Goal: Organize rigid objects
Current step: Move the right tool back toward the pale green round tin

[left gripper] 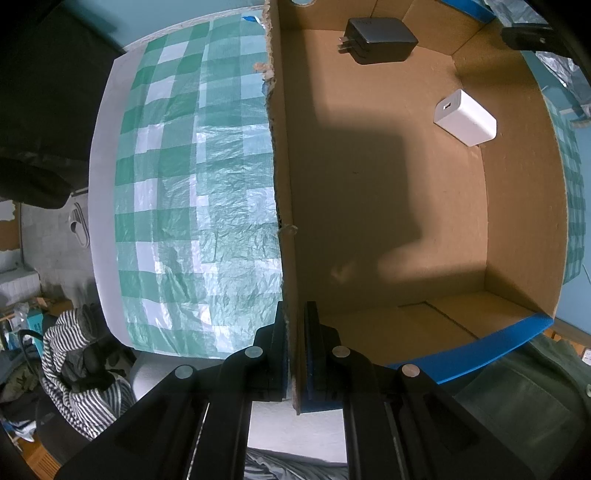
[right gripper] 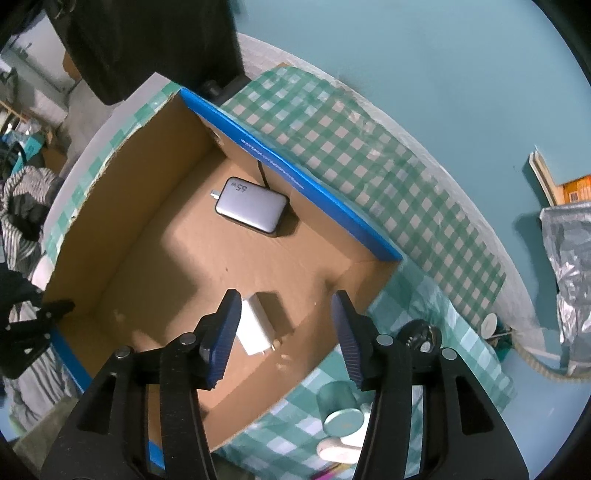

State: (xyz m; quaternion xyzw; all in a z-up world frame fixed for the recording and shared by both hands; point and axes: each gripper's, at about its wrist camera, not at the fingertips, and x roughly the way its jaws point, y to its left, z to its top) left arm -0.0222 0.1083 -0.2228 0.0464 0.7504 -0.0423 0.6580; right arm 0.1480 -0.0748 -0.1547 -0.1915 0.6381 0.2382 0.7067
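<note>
- Cardboard box (left gripper: 388, 221) serves as the reference; it sits open-topped on a table covered with a green-and-white checked cloth (left gripper: 192, 192).
- Left gripper (left gripper: 294, 354) is clamped on the box's torn side wall, one finger outside the wall and one inside, pads pressed against the cardboard.
- Right gripper (right gripper: 284, 332) hangs above the box's near corner with its jaws moderately wide and nothing between the pads; no contact with any object is visible.
- White charger (right gripper: 255, 332) lies on the box floor below the right gripper, beside its left finger (right gripper: 221, 339) as seen in the right wrist view and clear of both pads. In the left wrist view the same charger (left gripper: 466, 117) rests near the box's right-hand wall.
- Dark charger (left gripper: 380, 35) lies flat on the box floor near the far wall, well apart from the white one. The right wrist view shows it as grey (right gripper: 252, 205), marked "65", with its plug prongs pointing toward the box interior.
- Blue tape (right gripper: 295, 177) edges the outside of two box walls.
- Outside the box, near its corner in the right wrist view, several small items lie on the cloth, among them a pale green round tin (right gripper: 341, 411); the others are too obscured to identify.
- Striped fabric (left gripper: 74, 369) lies beyond the table edge, away from the box.
</note>
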